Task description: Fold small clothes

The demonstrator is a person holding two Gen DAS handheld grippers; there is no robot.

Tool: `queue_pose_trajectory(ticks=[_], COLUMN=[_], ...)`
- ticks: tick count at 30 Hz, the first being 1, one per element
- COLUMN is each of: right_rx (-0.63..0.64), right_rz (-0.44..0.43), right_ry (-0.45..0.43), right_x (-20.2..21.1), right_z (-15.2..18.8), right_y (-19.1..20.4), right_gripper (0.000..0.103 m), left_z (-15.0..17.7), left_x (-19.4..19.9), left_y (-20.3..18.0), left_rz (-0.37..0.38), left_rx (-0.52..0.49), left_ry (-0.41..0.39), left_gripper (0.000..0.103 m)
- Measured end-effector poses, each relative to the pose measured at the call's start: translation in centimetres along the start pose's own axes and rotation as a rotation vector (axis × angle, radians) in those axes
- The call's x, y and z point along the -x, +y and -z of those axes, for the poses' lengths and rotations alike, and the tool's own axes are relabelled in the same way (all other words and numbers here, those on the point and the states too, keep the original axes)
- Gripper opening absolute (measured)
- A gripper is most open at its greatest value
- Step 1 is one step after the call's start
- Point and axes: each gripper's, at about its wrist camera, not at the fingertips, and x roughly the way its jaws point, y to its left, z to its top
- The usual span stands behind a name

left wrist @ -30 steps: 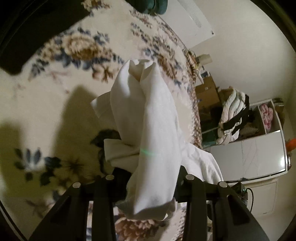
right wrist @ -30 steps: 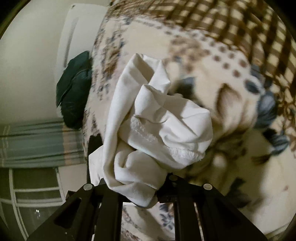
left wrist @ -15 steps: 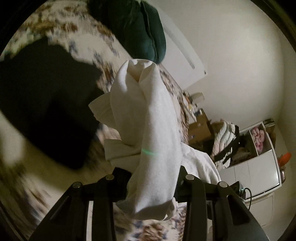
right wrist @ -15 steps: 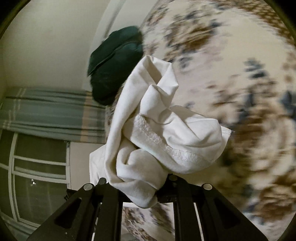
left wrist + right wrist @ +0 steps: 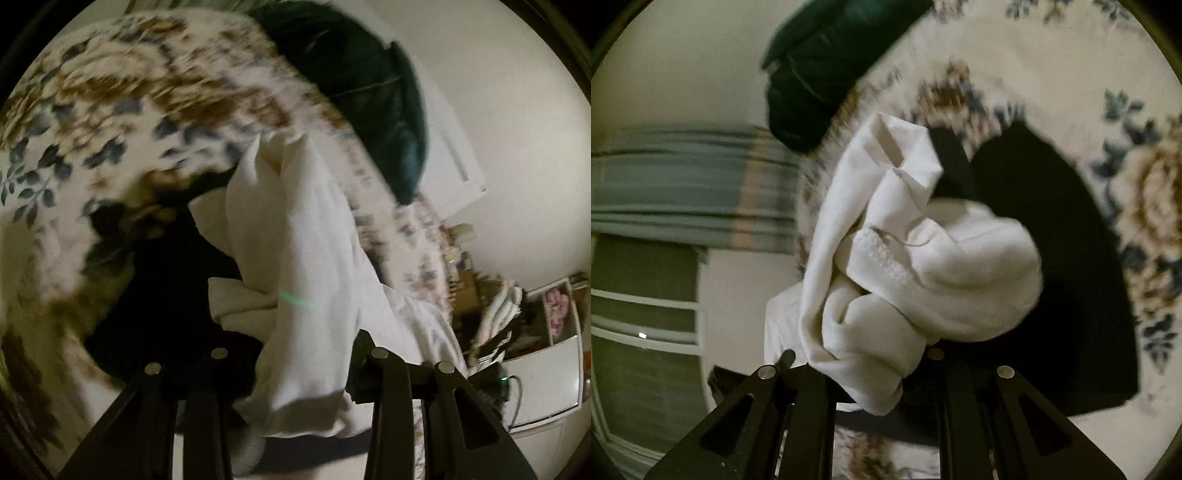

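Note:
A white garment [image 5: 306, 266] hangs bunched between both grippers, lifted above the floral blanket [image 5: 122, 99]. My left gripper [image 5: 295, 354] is shut on one end of it; the cloth hides the fingertips. In the right wrist view the same white garment [image 5: 923, 266] is crumpled, with a stitched hem showing, and my right gripper [image 5: 882, 362] is shut on it. A black garment [image 5: 1052, 258] lies flat on the blanket under the white one; it also shows in the left wrist view [image 5: 177, 302].
A dark green pillow [image 5: 373, 96] lies at the head of the bed, also in the right wrist view [image 5: 827, 66]. A striped curtain [image 5: 683, 188] and window are on the left. Shelves with clutter [image 5: 535, 325] and a white cabinet stand at the right.
Both grippers have swung with the white garment toward the head of the bed. The black garment and the green pillow have come into view beneath and beyond it.

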Motion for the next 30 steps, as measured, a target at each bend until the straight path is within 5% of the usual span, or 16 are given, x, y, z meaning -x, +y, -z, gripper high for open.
queue_pose_trajectory(ticks=[7,10,12,14,17,20,24,30], right_rx=[0.041,0.004,-0.007,0.011,0.127,0.287,0.428,0.539], right_rz=[0.060,0.079,0.118,0.170,0.321,0.516,0.701,0.821], right_ry=[0.035,0.047,0.050,0.041,-0.004,-0.079,-0.177,-0.287], right_x=[0.1,1.2,1.9,2.7,4.4,6.5,10.0,16.8], right_z=[0.4,0.4,0.8,1.2,2.0,3.9,7.3,13.4], right_y=[-1.2,-3.7,-4.3,-4.2,-2.1,1.1,5.4,11.9], right_gripper=[0.021,0.033,0.058,0.063,0.082,0.100,0.103,0.103], left_z=[1.7,2.3,2.3,2.4,3.0,4.4,6.9,11.6], left_x=[-1.3,-0.9,-0.5,0.6,3.6,6.5,9.7,14.2], left_y=[2.5,2.6,2.5,2.0,-1.6,-5.4,-10.1,-15.4], left_rz=[0.053,0.065,0.049,0.022,-0.125,-0.273,-0.433,-0.506], left_rx=[0.054,0.091,0.118,0.106,-0.037,-0.155,-0.275,-0.384], left_ry=[0.065,0.060,0.062,0.042,-0.037,-0.104,-0.149,-0.163], left_gripper=[0.044,0.046,0.047,0.047,0.052,0.087,0.088,0.089])
